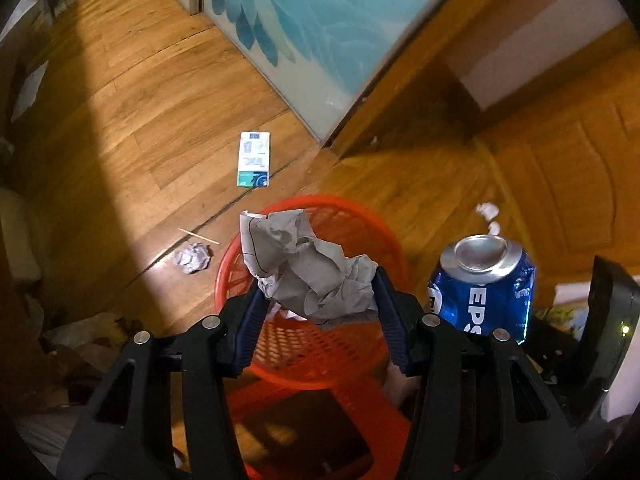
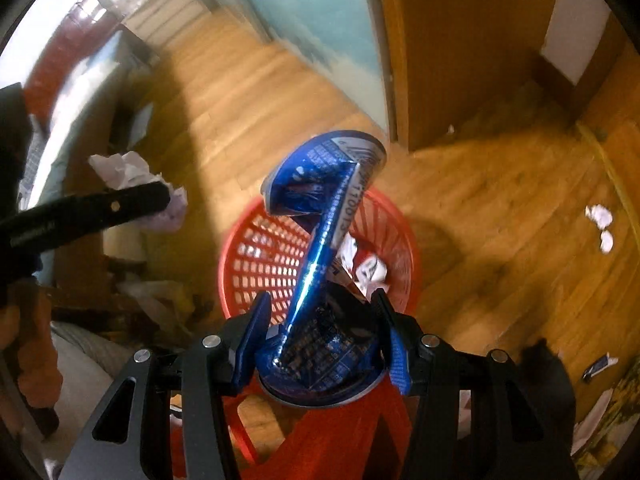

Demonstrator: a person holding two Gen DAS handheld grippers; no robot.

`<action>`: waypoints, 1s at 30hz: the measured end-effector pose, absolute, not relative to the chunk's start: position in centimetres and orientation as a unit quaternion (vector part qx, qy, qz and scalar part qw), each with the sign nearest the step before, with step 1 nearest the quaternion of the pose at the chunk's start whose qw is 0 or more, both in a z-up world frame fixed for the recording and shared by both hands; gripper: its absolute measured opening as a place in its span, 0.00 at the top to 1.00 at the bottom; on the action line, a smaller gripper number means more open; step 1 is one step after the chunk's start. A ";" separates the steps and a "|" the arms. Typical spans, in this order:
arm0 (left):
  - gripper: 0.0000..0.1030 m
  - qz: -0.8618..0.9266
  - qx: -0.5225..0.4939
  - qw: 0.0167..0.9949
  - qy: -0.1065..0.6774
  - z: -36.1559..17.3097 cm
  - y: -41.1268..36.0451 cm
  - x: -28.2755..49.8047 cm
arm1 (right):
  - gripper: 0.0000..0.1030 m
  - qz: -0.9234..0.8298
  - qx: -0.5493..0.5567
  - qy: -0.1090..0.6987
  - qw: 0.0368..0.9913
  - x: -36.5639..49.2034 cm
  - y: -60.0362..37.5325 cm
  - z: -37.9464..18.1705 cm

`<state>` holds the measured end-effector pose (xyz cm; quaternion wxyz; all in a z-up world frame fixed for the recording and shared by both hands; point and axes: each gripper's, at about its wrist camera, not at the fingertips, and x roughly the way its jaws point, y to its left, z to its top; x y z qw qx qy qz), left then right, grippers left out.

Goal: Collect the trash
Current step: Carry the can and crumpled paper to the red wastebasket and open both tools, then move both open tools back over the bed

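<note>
My left gripper (image 1: 320,284) is shut on a crumpled grey paper (image 1: 308,268), its blue pads pressing both sides. It hangs over the red mesh basket (image 1: 340,202). My right gripper (image 2: 320,300) is shut on a crushed blue Pepsi can (image 2: 320,216), held over the same basket (image 2: 256,264). In the left wrist view the can (image 1: 484,292) shows just right of the paper. The right wrist view has the paper (image 2: 128,172) at its left, behind a black finger (image 2: 116,205) of the left gripper. Some paper trash (image 2: 370,270) lies in the basket.
On the wooden floor lie a small white and green carton (image 1: 254,159), a crumpled paper ball (image 1: 192,258), a thin stick (image 1: 199,236), white paper bits (image 2: 600,220) and a small blue wrapper (image 2: 598,366). A blue flowered panel (image 1: 320,8) and wooden doors stand behind.
</note>
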<state>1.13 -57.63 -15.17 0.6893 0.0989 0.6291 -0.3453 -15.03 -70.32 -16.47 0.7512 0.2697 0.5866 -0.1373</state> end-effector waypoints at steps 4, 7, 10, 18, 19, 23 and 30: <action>0.48 -0.342 0.112 0.678 0.641 -16.2 -57.5 0.9 | 0.49 -0.133 0.278 0.592 0.745 -15.8 -69.6 -17.8; 0.46 -0.340 0.116 0.677 0.642 -16.1 -57.6 0.1 | 0.49 -0.132 0.274 0.596 0.743 -14.8 -68.7 -18.0; 0.32 -0.341 0.115 0.677 0.642 -15.7 -57.8 0.0 | 0.48 -0.134 0.277 0.598 0.740 -14.4 -68.3 -18.3; 0.18 -0.326 0.108 0.680 0.648 -15.7 -57.3 0.2 | 0.33 -0.141 0.264 0.592 0.748 -13.8 -67.5 -18.2; 0.18 -0.327 0.103 0.683 0.645 -15.5 -57.1 0.3 | 0.33 -0.142 0.261 0.588 0.752 -13.6 -67.4 -17.8; 0.18 -0.327 0.081 0.706 0.623 -13.6 -55.7 1.0 | 0.33 -0.139 0.240 0.574 0.770 -12.6 -67.0 -15.9; 0.18 -0.296 0.054 0.801 0.517 -5.6 -48.5 3.2 | 0.32 -0.107 0.171 0.529 0.824 -8.4 -64.1 -10.3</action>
